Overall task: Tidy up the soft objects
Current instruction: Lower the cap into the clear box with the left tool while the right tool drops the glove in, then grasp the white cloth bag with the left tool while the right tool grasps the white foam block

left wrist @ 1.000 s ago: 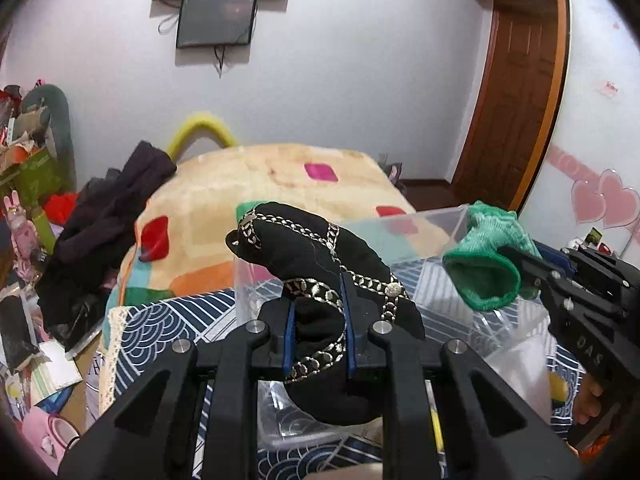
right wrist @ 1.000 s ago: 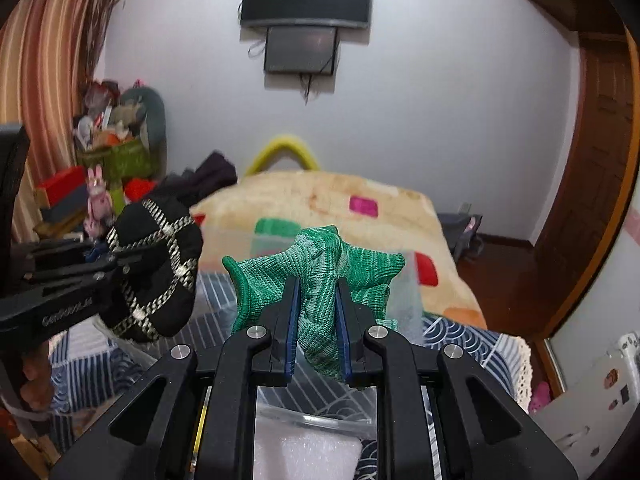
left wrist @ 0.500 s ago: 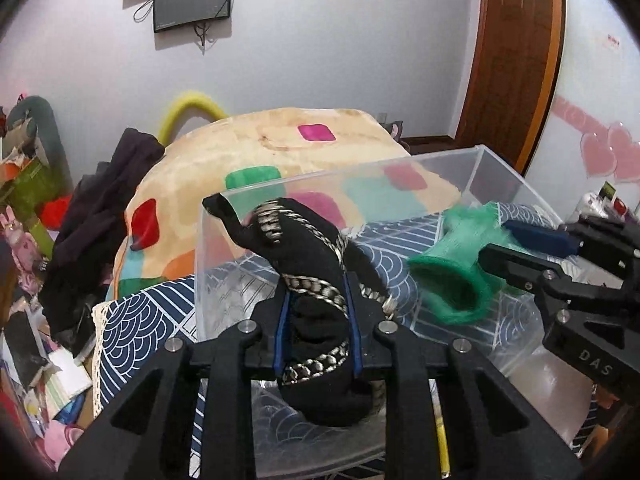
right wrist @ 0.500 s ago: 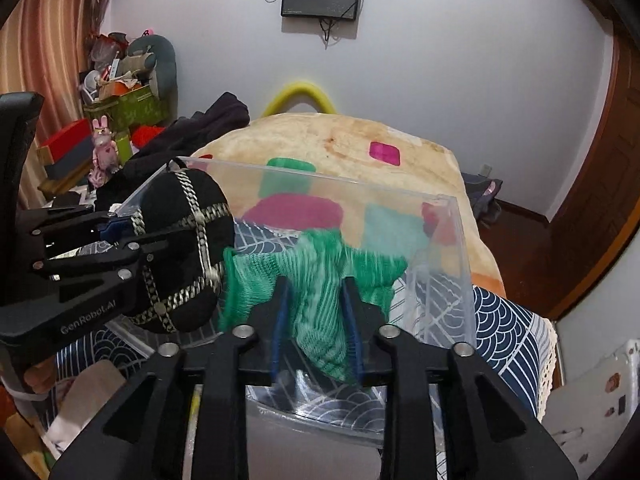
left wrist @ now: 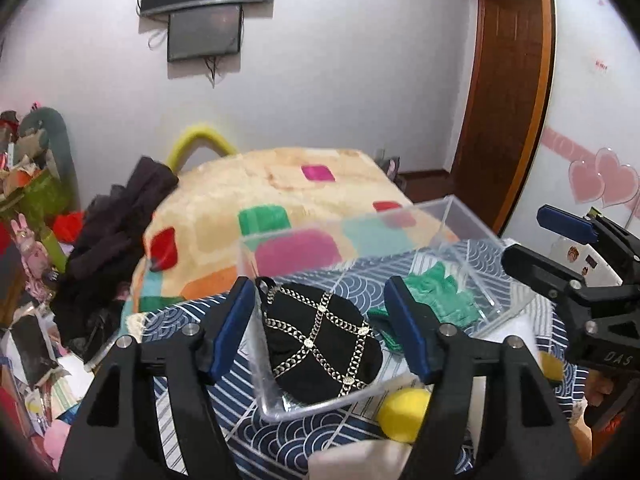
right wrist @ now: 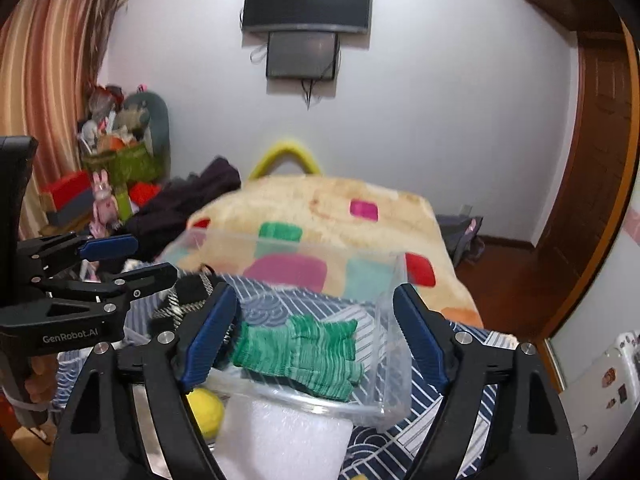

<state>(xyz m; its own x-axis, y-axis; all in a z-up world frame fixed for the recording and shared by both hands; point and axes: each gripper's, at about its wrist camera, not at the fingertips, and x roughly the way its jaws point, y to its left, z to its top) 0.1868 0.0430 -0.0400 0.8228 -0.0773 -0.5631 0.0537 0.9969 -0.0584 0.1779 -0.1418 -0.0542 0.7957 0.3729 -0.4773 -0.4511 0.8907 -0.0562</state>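
Nearest the left wrist camera, the left gripper (left wrist: 320,328) has its blue-padded jaws spreading apart and nothing pressed between them; through the gap, lower down, a black soft pouch crossed with silver chains (left wrist: 320,340) lies in the near corner of a clear plastic box (left wrist: 452,204). The right gripper (right wrist: 316,332) is likewise spreading its jaws, holding nothing, and the green knitted glove (right wrist: 308,354) lies on the box floor below it, just beside the pouch. In front of the box a yellow ball (left wrist: 404,414) and a white foam block (right wrist: 280,436) sit on the blue wave-patterned cloth (left wrist: 192,308). Beyond the box is a bed under a cream blanket with coloured squares (left wrist: 280,184), dark clothes piled at its left edge, and a wall-mounted screen at the far end of the room. The step in hand looks like the release into the box, and to do it well both grippers should finish opening fully, then lift straight up so the pads do not catch the chains or the knit and drag either piece back over the box wall
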